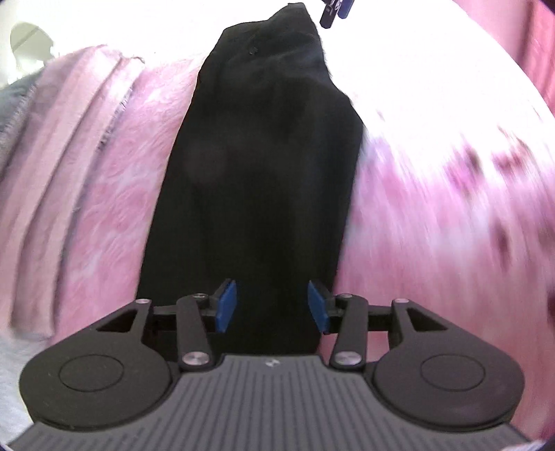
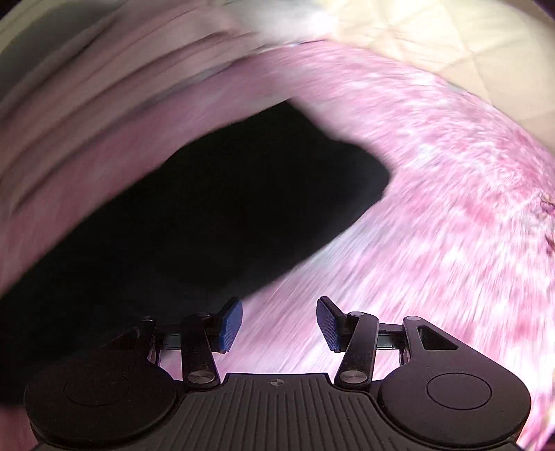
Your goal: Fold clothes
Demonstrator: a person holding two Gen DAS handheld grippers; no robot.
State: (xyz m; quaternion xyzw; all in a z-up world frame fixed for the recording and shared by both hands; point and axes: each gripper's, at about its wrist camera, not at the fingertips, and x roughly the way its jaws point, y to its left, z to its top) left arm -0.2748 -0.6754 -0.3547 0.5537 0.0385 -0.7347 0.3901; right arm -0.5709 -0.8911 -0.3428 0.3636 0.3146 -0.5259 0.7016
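Observation:
A long black garment (image 1: 256,173) lies folded into a narrow strip on a pink fuzzy blanket (image 1: 433,208). My left gripper (image 1: 273,305) is open and empty, with its blue pads (image 1: 227,305) over the near end of the strip. The tip of the other gripper (image 1: 333,10) shows at the strip's far end. In the right wrist view the black garment (image 2: 215,215) fills the left and middle. My right gripper (image 2: 279,324) is open and empty, just off the garment's right edge over the blanket (image 2: 451,243). This view is blurred by motion.
Folded pink fabric layers (image 1: 52,173) are stacked to the left of the garment. A grey cloth (image 1: 10,104) lies at the far left. A cream quilted surface (image 2: 468,45) shows beyond the blanket at the upper right.

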